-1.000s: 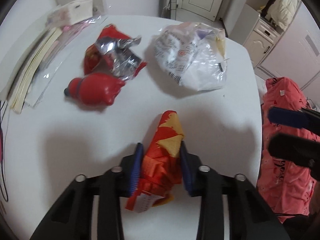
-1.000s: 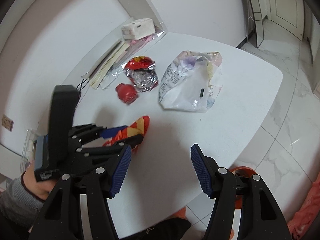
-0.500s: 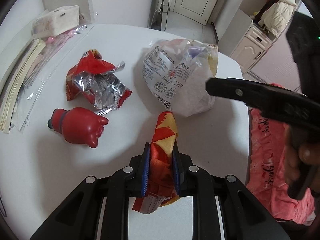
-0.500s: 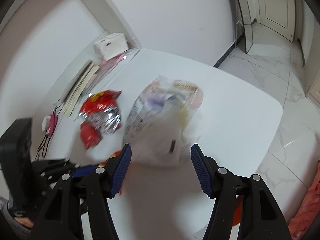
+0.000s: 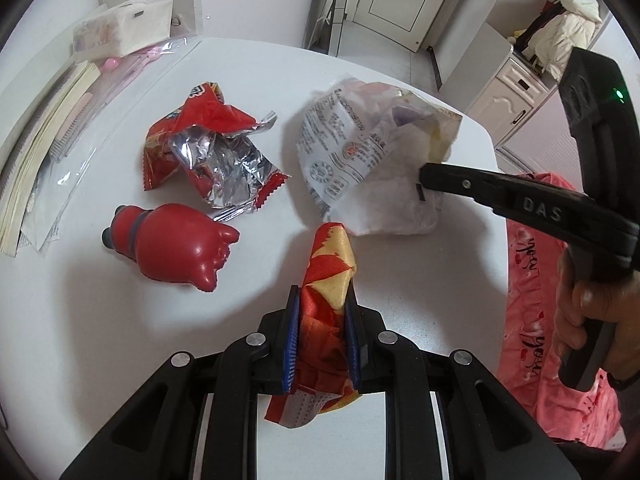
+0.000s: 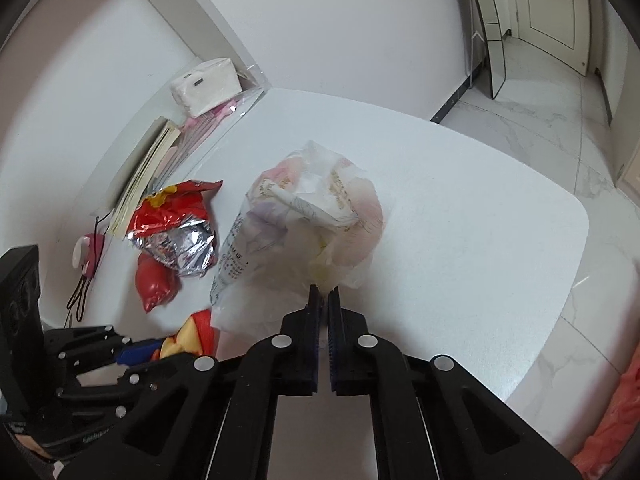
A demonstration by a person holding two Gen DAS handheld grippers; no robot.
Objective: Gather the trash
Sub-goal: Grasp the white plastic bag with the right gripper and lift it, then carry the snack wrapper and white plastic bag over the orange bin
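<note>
The left gripper (image 5: pixel 320 334) clamps a red-and-yellow wrapper (image 5: pixel 326 284). The right gripper (image 6: pixel 324 300) pinches the white plastic bag (image 6: pixel 304 232) on the worktop (image 6: pixel 460 220).

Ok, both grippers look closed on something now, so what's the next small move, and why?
Probably lift the right gripper a little to raise and open the white plastic bag. Its jaws are shut on the bag's near edge, while the left gripper is clamped on the orange-yellow wrapper right beside the bag. The foil wrapper and red bottle lie loose on the table.
</note>
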